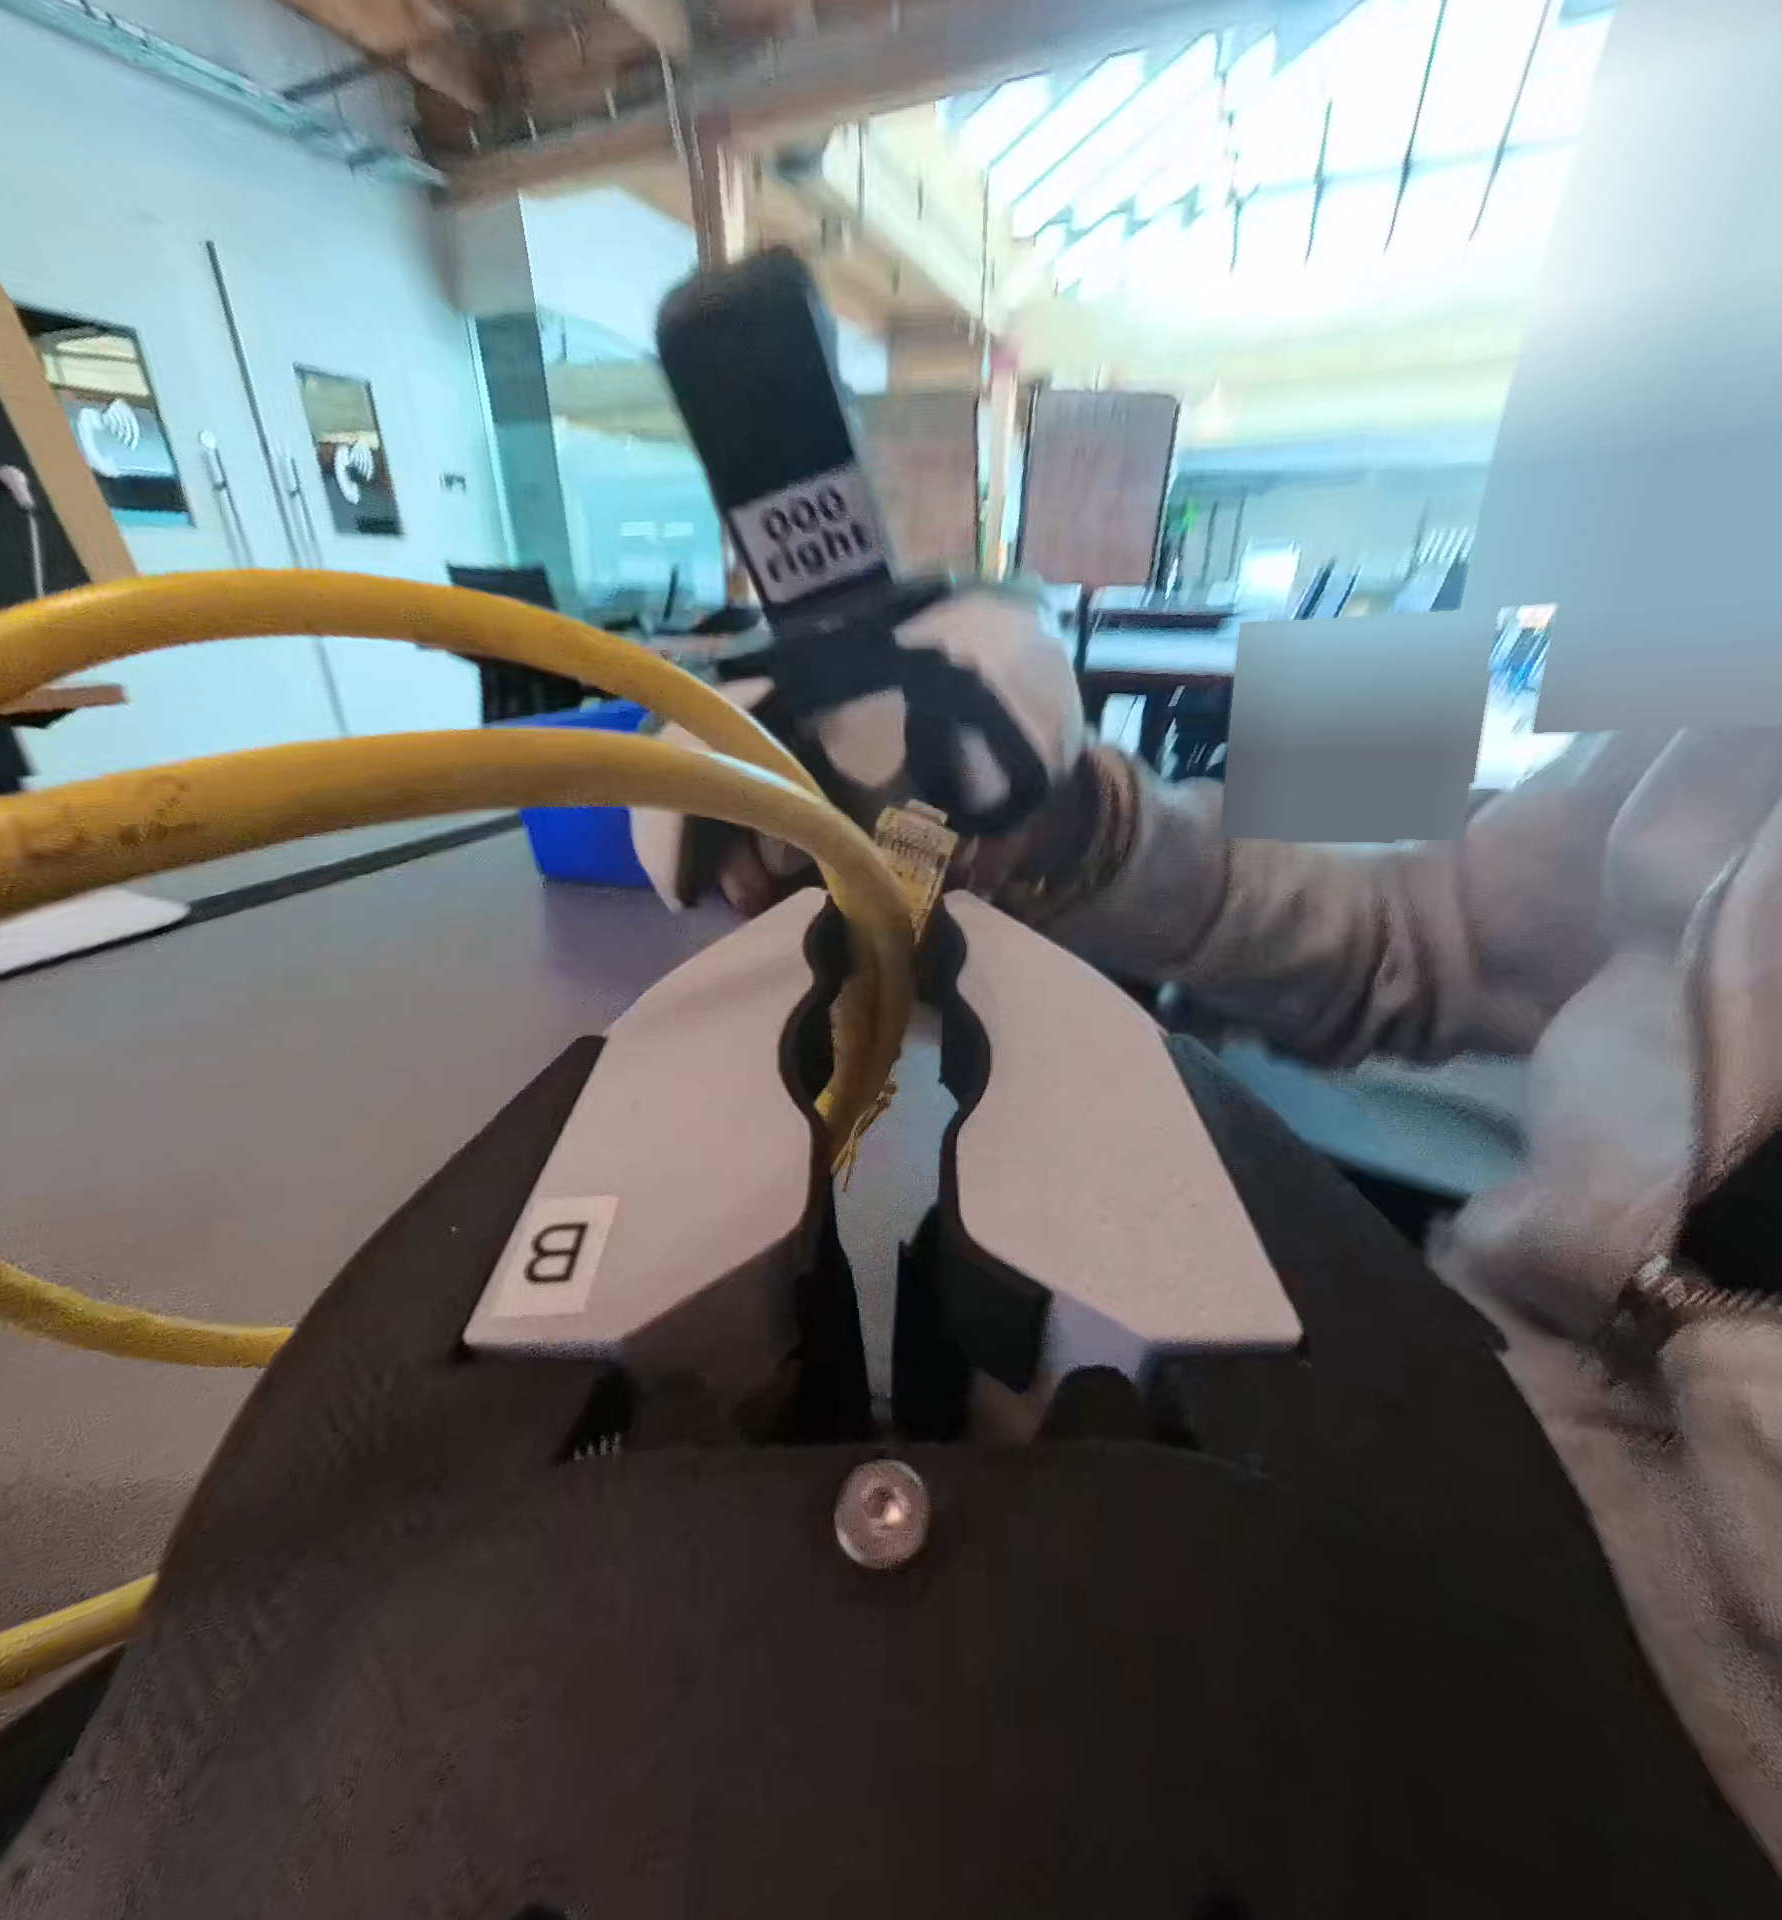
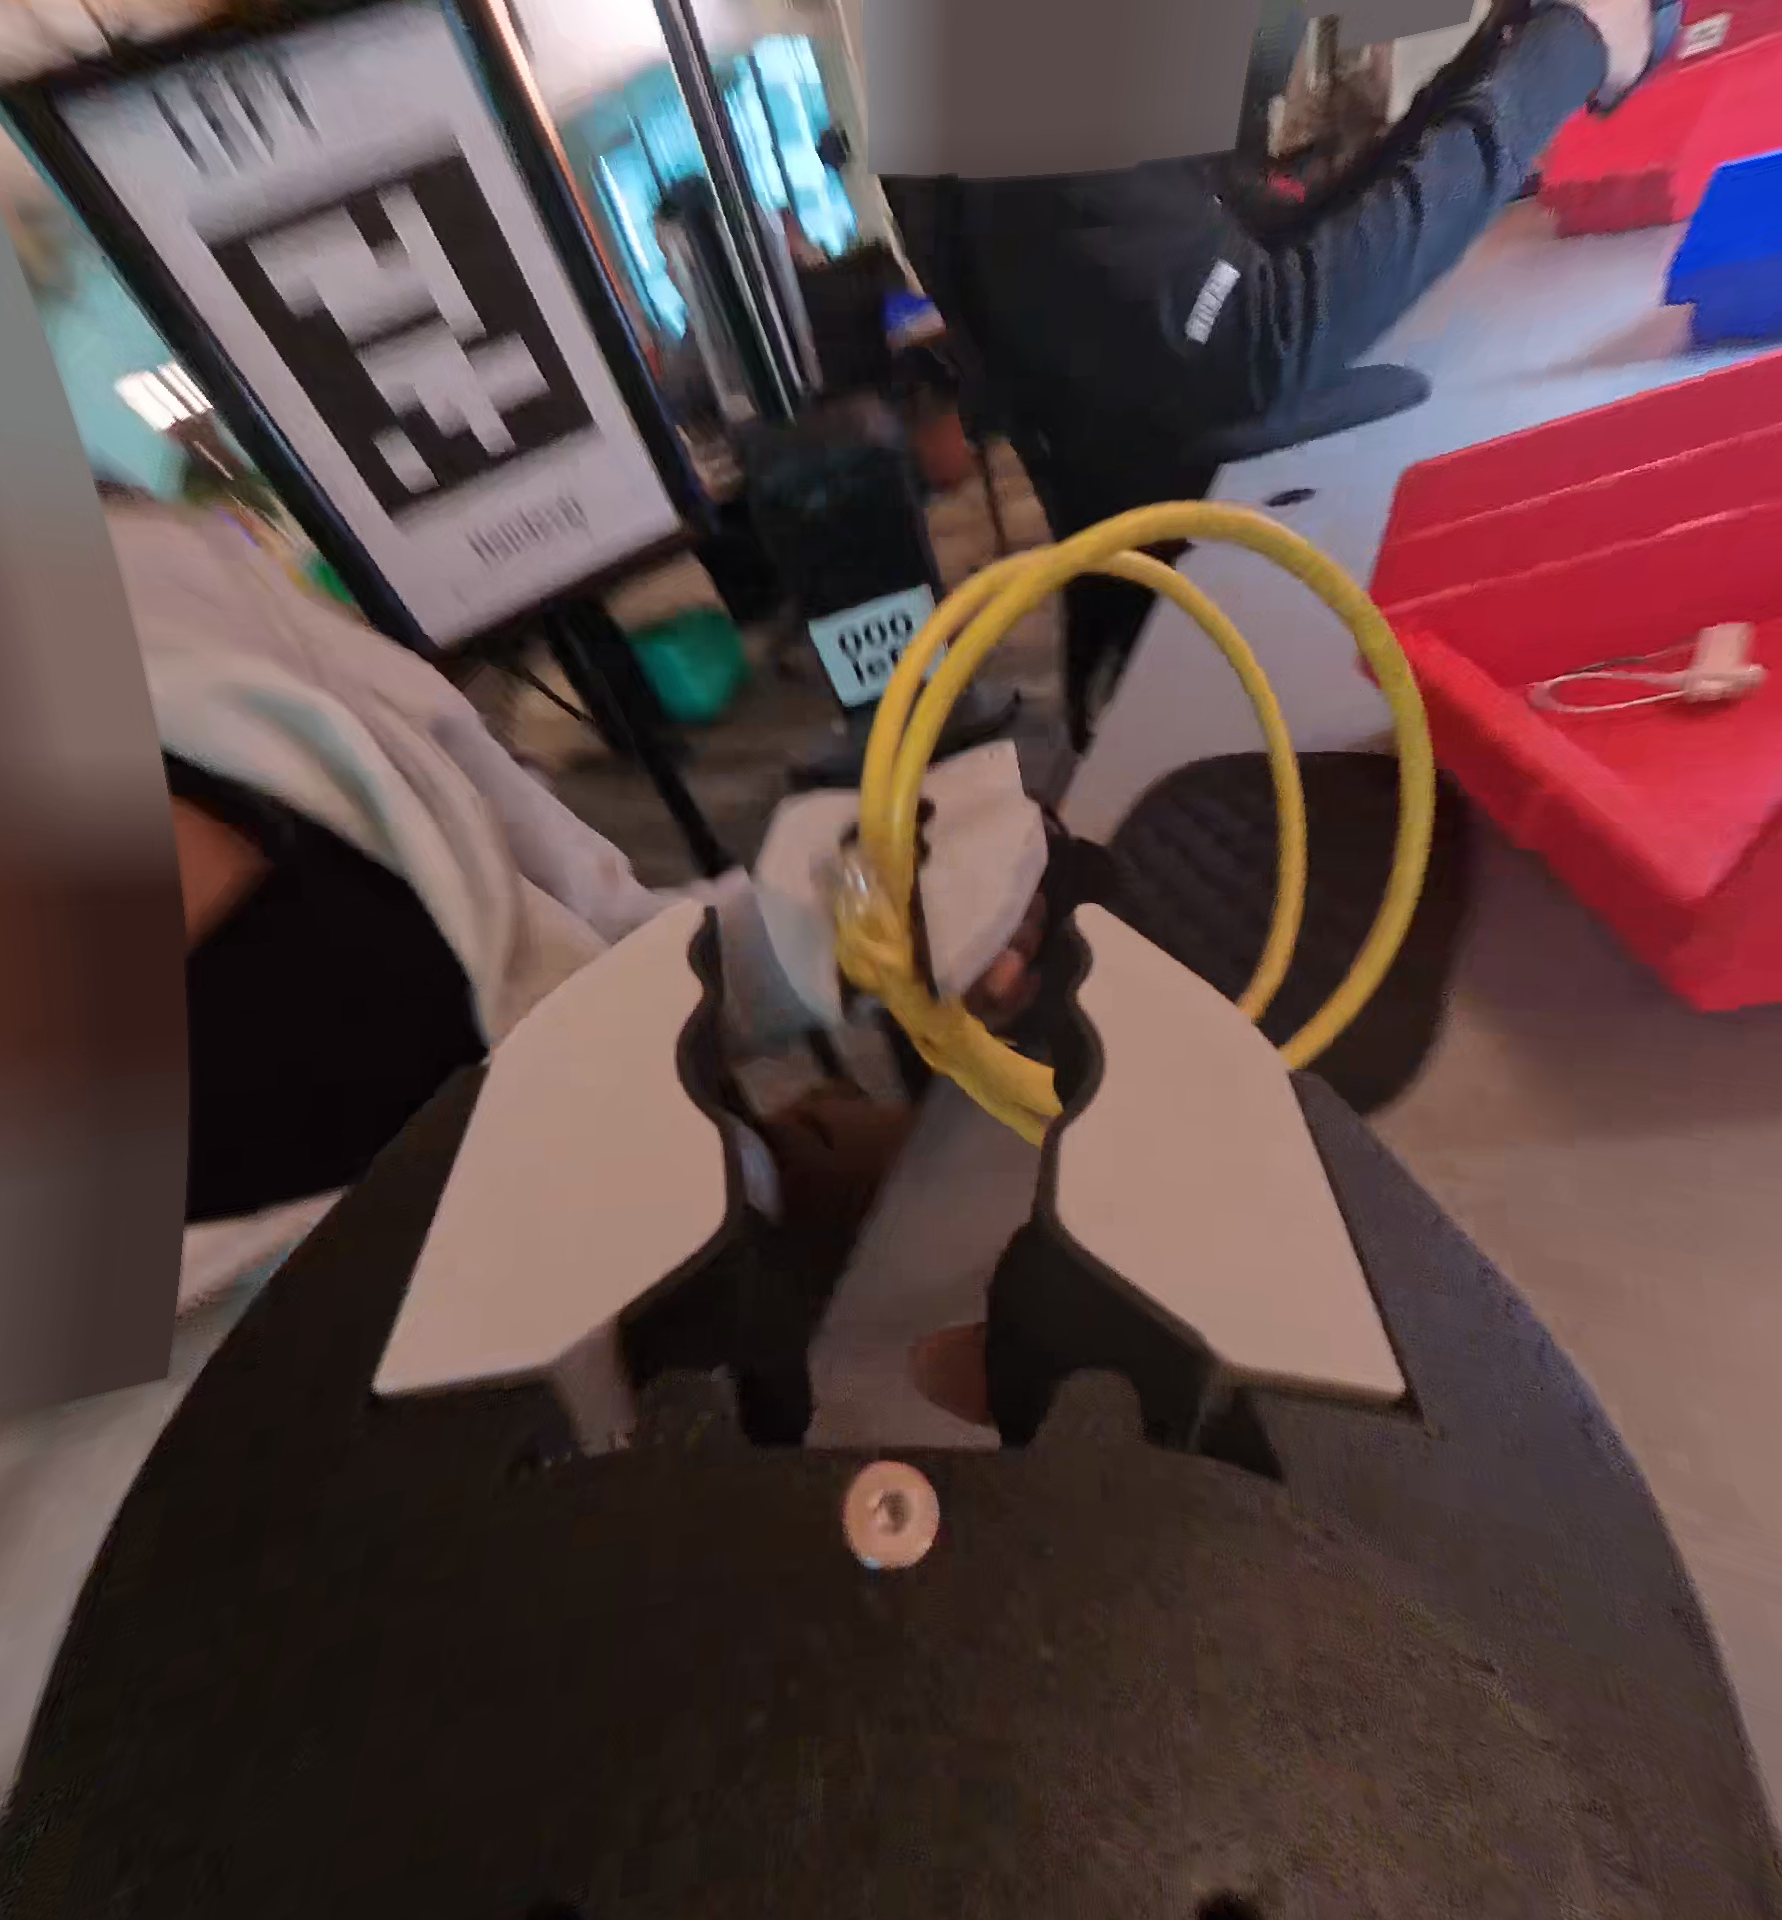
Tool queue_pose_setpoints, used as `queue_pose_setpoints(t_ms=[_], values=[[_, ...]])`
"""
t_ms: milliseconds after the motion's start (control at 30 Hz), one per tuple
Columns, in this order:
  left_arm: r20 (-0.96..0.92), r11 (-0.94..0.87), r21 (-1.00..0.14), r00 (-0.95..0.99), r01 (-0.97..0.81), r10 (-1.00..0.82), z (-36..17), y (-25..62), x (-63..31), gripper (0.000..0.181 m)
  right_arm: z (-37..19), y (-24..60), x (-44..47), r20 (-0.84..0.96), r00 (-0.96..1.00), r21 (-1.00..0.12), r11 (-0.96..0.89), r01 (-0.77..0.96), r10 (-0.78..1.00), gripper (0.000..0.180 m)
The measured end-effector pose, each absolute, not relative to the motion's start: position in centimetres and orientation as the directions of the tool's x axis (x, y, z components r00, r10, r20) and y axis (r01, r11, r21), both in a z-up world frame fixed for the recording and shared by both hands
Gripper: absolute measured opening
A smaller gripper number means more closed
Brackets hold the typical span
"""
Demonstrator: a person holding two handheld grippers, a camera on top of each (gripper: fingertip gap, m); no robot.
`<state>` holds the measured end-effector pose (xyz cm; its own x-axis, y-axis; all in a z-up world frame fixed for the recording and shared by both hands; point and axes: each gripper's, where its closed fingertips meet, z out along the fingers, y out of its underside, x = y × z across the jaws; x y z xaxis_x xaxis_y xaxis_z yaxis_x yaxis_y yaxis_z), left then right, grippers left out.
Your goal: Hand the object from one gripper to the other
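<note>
A coiled yellow network cable (image 1: 347,769) has its loops running off to the left in the left wrist view. My left gripper (image 1: 882,914) is shut on the cable near its clear plug (image 1: 913,842). My right gripper (image 1: 866,727) shows beyond it, blurred, held by a hand. In the right wrist view my right gripper (image 2: 892,935) is open, its fingers on either side of the cable's (image 2: 1386,665) twisted section, which touches the right finger (image 2: 1178,1143). The left gripper (image 2: 980,831) holds the coil just beyond it.
A dark table (image 1: 243,1039) lies below, with a blue bin (image 1: 586,821) at its far side. Red bins (image 2: 1645,852) and a blue bin (image 2: 1770,249) stand at the right. A black chair (image 2: 1209,883) and a marker board on a stand (image 2: 378,312) are behind. A grey sleeve (image 1: 1386,935) reaches in. Left and right tips are no more than a few centimetres apart.
</note>
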<state>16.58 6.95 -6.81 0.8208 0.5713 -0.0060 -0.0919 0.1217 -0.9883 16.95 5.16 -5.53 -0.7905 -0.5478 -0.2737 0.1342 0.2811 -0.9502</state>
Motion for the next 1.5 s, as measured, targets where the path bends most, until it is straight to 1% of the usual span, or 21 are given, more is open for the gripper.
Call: queue_pose_setpoints(t_ms=[67, 133, 167, 200, 267, 400, 500, 633, 733, 800, 900, 933, 1000, 1133, 1167, 1200, 1233, 1333, 1400, 1433, 1500], values=[[-0.117, -0.029, -0.992, 0.801, -0.124, 0.587, -8.2, 7.6, 16.4, 0.016, -5.0, 5.0, 16.8, -0.429, -0.710, -0.902, 0.312, 0.299, -0.559, 0.064], [-0.189, -0.141, -0.981, 0.790, -0.131, 0.583, -9.4, 8.3, 16.3, 0.016, -5.2, 4.5, 17.0, -0.519, -0.646, -0.855, 0.346, 0.387, -0.560, 0.063], [-0.214, -0.175, -0.975, 0.784, -0.136, 0.583, -9.8, 8.6, 16.2, 0.017, -5.3, 4.4, 17.2, -0.549, -0.616, -0.835, 0.361, 0.414, -0.564, 0.059], [-0.237, -0.204, -0.969, 0.776, -0.143, 0.584, -10.1, 8.8, 16.0, 0.017, -5.3, 4.3, 17.6, -0.570, -0.586, -0.821, 0.370, 0.435, -0.576, 0.048], [-0.274, -0.262, -0.955, 0.766, -0.143, 0.582, -10.7, 9.1, 15.9, 0.016, -4.8, 4.6, 18.2, -0.571, -0.542, -0.816, 0.359, 0.453, -0.616, 0.034], [-0.297, -0.293, -0.946, 0.736, -0.140, 0.608, -10.9, 9.0, 15.5, 0.021, -4.9, 4.8, 18.2, -0.457, -0.633, -0.889, 0.296, 0.350, -0.625, 0.006], [-0.245, -0.218, -0.966, 0.761, -0.139, 0.600, -10.4, 9.2, 15.8, 0.028, -4.2, 5.2, 18.3, -0.354, -0.679, -0.935, 0.223, 0.276, -0.643, 0.005], [-0.085, -0.019, -0.996, 0.807, -0.091, 0.584, -8.7, 8.3, 16.3, 0.036, -4.4, 5.3, 18.5, -0.232, -0.747, -0.971, 0.192, 0.142, -0.623, 0.005], [-0.015, 0.117, -0.990, 0.866, -0.084, 0.499, -7.0, 7.8, 17.8, 0.042, -5.0, 5.2, 18.7, -0.174, -0.772, -0.979, 0.189, 0.071, -0.611, 0.005], [0.112, 0.270, -0.963, 0.903, -0.005, 0.415, -5.5, 7.0, 18.5, 0.049, -5.6, 5.2, 18.9, -0.128, -0.780, -0.981, 0.191, 0.011, -0.612, 0.005], [0.336, 0.499, -0.851, 0.900, 0.163, 0.279, -3.6, 5.1, 18.2, 0.050, -7.1, 5.1, 19.3, -0.003, -0.789, -0.967, 0.202, -0.154, -0.614, 0.005], [0.380, 0.540, -0.818, 0.890, 0.197, 0.251, -3.3, 4.7, 17.9, 0.050, -7.8, 5.1, 19.4, 0.047, -0.790, -0.953, 0.210, -0.219, -0.611, 0.005], [0.438, 0.589, -0.775, 0.866, 0.227, 0.243, -3.2, 4.1, 17.2, 0.038, -8.9, 4.9, 19.5, 0.129, -0.782, -0.917, 0.227, -0.329, -0.610, 0.005], [0.383, 0.547, -0.816, 0.882, 0.185, 0.274, -3.5, 4.8, 17.5, 0.016, -10.5, 4.5, 18.9, 0.199, -0.792, -0.863, 0.278, -0.421, -0.578, 0.006], [0.356, 0.509, -0.843, 0.890, 0.173, 0.286, -3.7, 5.3, 17.8, 0.010, -10.6, 4.6, 18.9, 0.193, -0.788, -0.864, 0.279, -0.418, -0.584, 0.012], [0.330, 0.460, -0.873, 0.892, 0.163, 0.310, -4.1, 5.8, 17.9, 0.004, -10.3, 4.7, 19.1, 0.168, -0.791, -0.882, 0.269, -0.387, -0.588, 0.023], [0.295, 0.402, -0.904, 0.891, 0.143, 0.346, -4.7, 6.2, 17.9, 0.004, -9.5, 4.7, 19.1, 0.121, -0.799, -0.911, 0.254, -0.325, -0.589, 0.033], [0.154, 0.170, -0.982, 0.876, 0.083, 0.458, -6.8, 7.2, 17.7, 0.004, -6.0, 5.4, 18.7, -0.131, -0.782, -0.973, 0.228, -0.015, -0.609, 0.051], [0.060, 0.041, -0.998, 0.878, 0.046, 0.476, -7.7, 8.2, 18.0, 0.004, -4.4, 5.6, 18.0, -0.311, -0.727, -0.949, 0.241, 0.202, -0.612, 0.059], [0.024, -0.016, -0.999, 0.877, 0.037, 0.480, -8.2, 8.7, 18.1, 0.004, -4.1, 5.5, 17.9, -0.375, -0.689, -0.927, 0.255, 0.275, -0.620, 0.061], [-0.024, -0.136, -0.990, 0.873, 0.049, 0.487, -9.6, 9.6, 18.1, 0.004, -4.3, 5.2, 18.4, -0.454, -0.632, -0.890, 0.294, 0.348, -0.628, 0.062]])
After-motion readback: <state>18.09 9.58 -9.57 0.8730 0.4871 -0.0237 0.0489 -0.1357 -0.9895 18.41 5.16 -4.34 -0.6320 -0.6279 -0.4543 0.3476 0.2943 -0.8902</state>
